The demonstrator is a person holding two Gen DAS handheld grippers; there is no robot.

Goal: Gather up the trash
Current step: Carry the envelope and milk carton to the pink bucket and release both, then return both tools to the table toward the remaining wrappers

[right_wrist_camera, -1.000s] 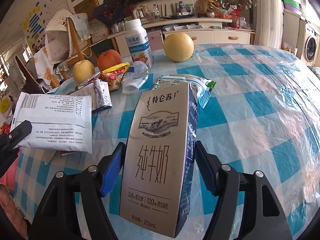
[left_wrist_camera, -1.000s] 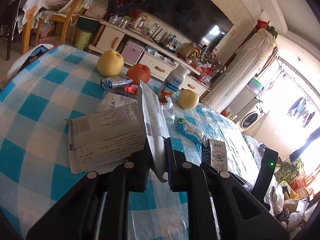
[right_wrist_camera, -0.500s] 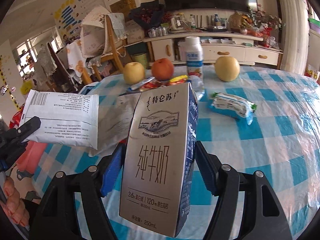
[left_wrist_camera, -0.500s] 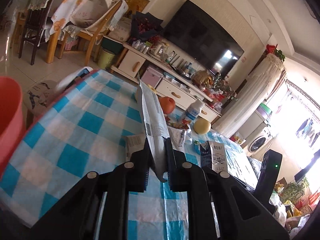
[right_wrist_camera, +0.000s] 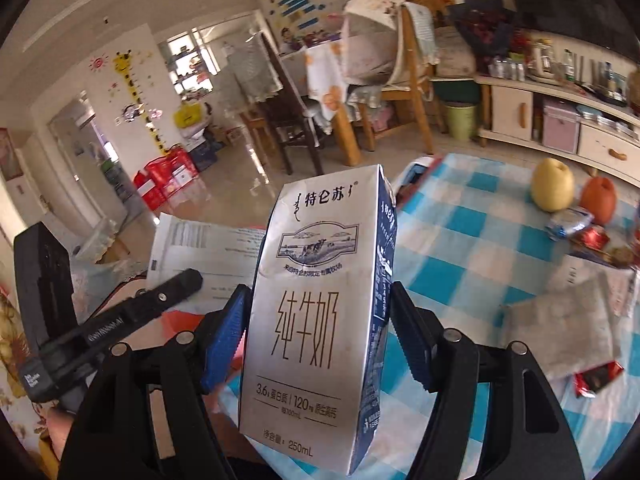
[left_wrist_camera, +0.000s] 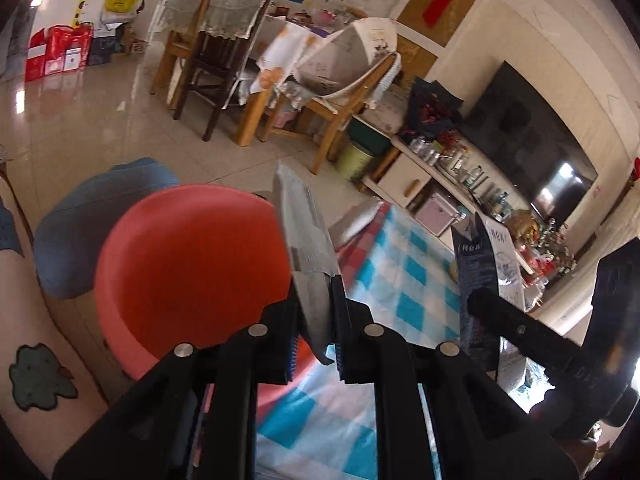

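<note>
My left gripper [left_wrist_camera: 316, 332] is shut on a flat grey printed wrapper [left_wrist_camera: 304, 248], held edge-on above the rim of a red plastic bin [left_wrist_camera: 188, 272] beside the table. My right gripper [right_wrist_camera: 320, 344] is shut on a silver-and-blue milk carton [right_wrist_camera: 320, 312], held upright over the table's edge. The carton [left_wrist_camera: 478, 280] also shows in the left wrist view, to the right of the wrapper. The wrapper [right_wrist_camera: 204, 248] shows flat behind the carton in the right wrist view, with the left gripper's finger in front of it.
The blue-checked table [right_wrist_camera: 472, 240] holds a yellow pear [right_wrist_camera: 552, 186], a red apple [right_wrist_camera: 599, 199], small foil wrappers [right_wrist_camera: 570, 220] and a grey bag [right_wrist_camera: 560, 328]. Chairs [left_wrist_camera: 216, 60] and a TV cabinet [left_wrist_camera: 404, 176] stand beyond on the tiled floor.
Both grippers have swung left, away from the table's middle toward its edge. The red bin now fills the left wrist view under the wrapper. Both grips are unchanged.
</note>
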